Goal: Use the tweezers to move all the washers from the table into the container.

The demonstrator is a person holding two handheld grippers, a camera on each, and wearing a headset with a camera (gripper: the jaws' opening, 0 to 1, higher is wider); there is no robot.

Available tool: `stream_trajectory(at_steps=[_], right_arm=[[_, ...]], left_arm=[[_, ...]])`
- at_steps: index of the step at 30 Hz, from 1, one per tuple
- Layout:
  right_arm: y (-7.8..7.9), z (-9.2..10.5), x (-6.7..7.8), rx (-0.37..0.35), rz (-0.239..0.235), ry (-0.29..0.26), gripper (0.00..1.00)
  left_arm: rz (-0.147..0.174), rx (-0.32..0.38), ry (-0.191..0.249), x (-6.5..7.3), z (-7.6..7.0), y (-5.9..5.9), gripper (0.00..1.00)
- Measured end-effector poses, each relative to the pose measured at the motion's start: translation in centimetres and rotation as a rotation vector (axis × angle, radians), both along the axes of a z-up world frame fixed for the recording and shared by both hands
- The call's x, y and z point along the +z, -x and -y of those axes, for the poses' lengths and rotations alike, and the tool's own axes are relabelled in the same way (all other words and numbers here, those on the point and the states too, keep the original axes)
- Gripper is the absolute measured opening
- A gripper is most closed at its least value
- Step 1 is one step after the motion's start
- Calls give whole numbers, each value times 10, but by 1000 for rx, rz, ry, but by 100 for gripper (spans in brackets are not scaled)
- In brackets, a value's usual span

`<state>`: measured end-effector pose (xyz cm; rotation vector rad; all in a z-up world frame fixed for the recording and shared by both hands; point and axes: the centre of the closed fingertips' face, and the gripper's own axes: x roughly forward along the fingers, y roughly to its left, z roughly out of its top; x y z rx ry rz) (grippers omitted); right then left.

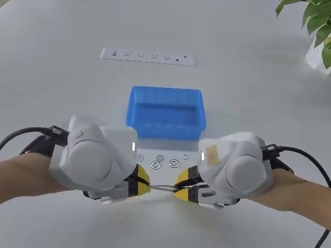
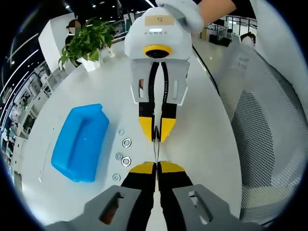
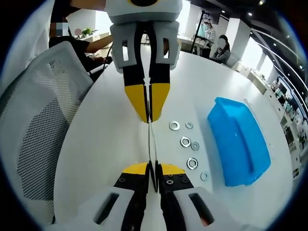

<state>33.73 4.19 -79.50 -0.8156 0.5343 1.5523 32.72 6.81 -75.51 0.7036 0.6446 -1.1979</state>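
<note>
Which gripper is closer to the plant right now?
Right. The right gripper lies on the same side as the plant, which stands far beyond it; the left gripper is across the tweezers, farther away.

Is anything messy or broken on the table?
Nothing is spilled or broken. The washers lie flat beside the upright blue bin. The one odd sight: the tweezers are pinched at both ends, by the left gripper and the right gripper, which face each other tip to tip.
</note>
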Motion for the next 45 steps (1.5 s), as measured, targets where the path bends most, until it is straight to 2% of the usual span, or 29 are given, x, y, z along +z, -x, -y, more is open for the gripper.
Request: stream_trajectory(at_steps=[3, 8, 18, 29, 32, 34, 35, 42, 45], right_arm=[[1, -1, 5, -11, 3, -36, 9], [2, 1, 8, -27, 9, -62, 9], [-2, 11, 12, -34, 23, -84, 8], [-4, 19, 13, -43, 14, -94, 8], [-5, 22, 12, -41, 12, -93, 8], [-5, 23, 12, -48, 5, -93, 8], [-6, 23, 12, -51, 3, -93, 8], [-6, 26, 11, -55, -1, -91, 8], [-6, 27, 11, -53, 2, -91, 8]], left_arm=[[31, -25, 7, 15, 8, 2, 4], [56, -56, 3, 23, 18, 2, 5], [77, -74, 84, 41, 51, -5, 5], [62, -67, 171, 47, 72, -10, 5], [48, -61, 205, 47, 78, -11, 5], [50, -64, 226, 48, 81, -12, 5], [38, -48, 247, 48, 83, -13, 5], [20, -18, 315, 48, 90, -14, 5], [30, -17, 334, 48, 91, -13, 5]])
